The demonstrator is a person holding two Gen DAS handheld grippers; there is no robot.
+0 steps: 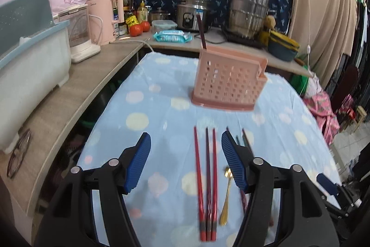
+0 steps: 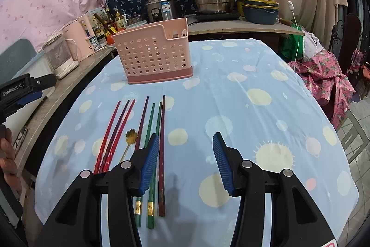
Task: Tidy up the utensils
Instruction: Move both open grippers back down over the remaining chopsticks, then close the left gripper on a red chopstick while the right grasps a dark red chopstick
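Both grippers, left (image 1: 186,160) and right (image 2: 186,160), hang wide and empty above chopsticks (image 2: 151,154), pink holder (image 2: 153,54) at upper centre.

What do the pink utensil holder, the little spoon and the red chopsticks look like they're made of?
The pink holder looks like moulded matte plastic: an even colour, rows of punched holes and rounded edges. The spoon looks like gold-toned polished metal, since it glints; whether it is plated or solid is unclear. The red chopsticks have a glossy shine, so lacquered wood or plastic; the pictures leave that open.
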